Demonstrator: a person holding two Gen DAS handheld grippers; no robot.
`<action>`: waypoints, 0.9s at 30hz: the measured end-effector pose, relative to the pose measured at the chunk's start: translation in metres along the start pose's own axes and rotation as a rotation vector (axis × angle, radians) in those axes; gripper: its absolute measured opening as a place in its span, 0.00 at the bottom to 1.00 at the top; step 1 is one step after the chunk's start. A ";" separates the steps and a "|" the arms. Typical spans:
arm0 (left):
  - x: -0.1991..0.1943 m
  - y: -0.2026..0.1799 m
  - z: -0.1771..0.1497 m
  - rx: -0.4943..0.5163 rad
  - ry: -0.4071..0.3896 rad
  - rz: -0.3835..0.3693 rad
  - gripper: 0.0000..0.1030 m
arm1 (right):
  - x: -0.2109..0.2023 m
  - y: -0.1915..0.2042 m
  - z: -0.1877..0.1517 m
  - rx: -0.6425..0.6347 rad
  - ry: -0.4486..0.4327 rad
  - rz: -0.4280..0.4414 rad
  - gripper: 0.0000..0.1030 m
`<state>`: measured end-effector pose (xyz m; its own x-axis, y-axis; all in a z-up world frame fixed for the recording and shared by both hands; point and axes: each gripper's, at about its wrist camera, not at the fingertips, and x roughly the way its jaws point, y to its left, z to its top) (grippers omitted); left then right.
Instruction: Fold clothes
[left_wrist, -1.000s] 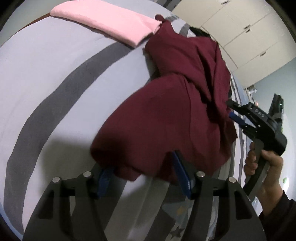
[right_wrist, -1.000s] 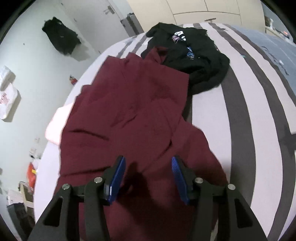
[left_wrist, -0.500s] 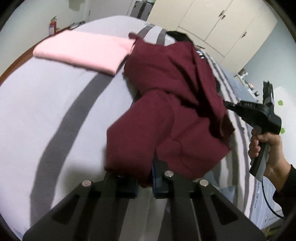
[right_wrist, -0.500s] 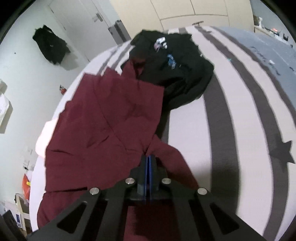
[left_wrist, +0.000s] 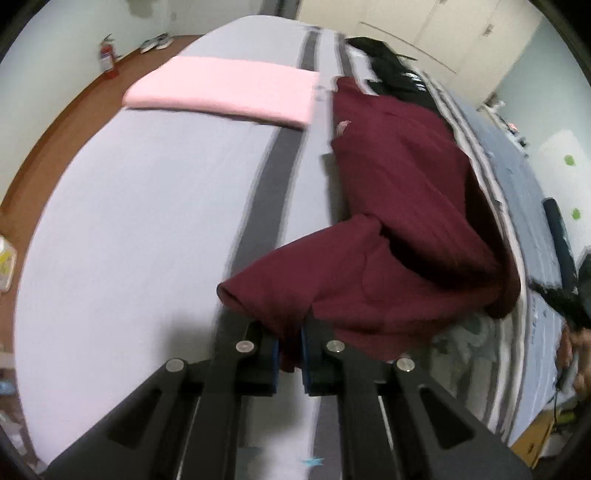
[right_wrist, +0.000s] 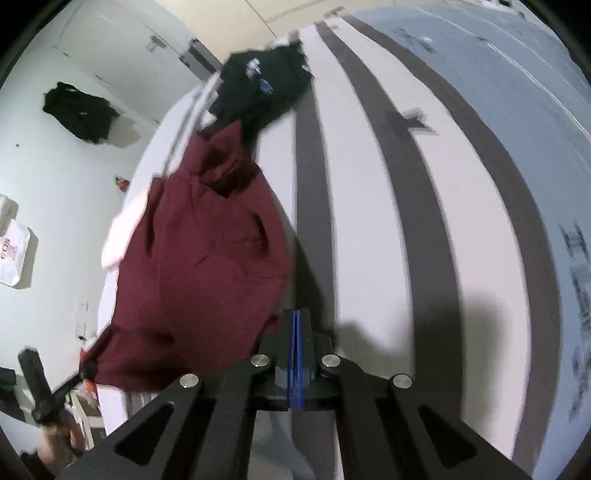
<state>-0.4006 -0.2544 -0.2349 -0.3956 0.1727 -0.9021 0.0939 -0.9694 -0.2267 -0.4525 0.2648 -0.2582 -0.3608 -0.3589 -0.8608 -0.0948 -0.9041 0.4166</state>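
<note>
Both claws are lifting the maroon shirt (left_wrist: 399, 221) off the striped bed (left_wrist: 147, 206); the left claw (left_wrist: 290, 350) is pinching its hem at lower centre; the right claw (right_wrist: 296, 354) is pressed together, seemingly gripping cloth at its left; next, spreading it flat

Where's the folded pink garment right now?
In the left wrist view, the pink garment lies flat, upper left on the striped bed, just left of the maroon garment.

Both hand-held grippers (left_wrist: 290, 354) (right_wrist: 296, 354) clamped maroon shirt (left_wrist: 399, 221), lifted it.
</note>
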 end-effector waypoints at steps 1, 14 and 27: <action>0.001 0.008 0.005 -0.018 0.001 -0.003 0.07 | -0.008 -0.009 -0.010 0.021 -0.003 -0.021 0.00; 0.016 -0.015 -0.043 -0.084 -0.065 0.044 0.56 | 0.024 0.013 0.021 -0.067 -0.091 0.017 0.44; 0.062 -0.035 -0.047 -0.134 -0.054 -0.011 0.06 | 0.094 0.046 0.038 -0.166 0.020 0.074 0.01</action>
<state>-0.3859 -0.2014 -0.3004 -0.4458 0.1698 -0.8789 0.2089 -0.9350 -0.2866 -0.5259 0.1981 -0.3088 -0.3425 -0.4287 -0.8360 0.0864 -0.9004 0.4263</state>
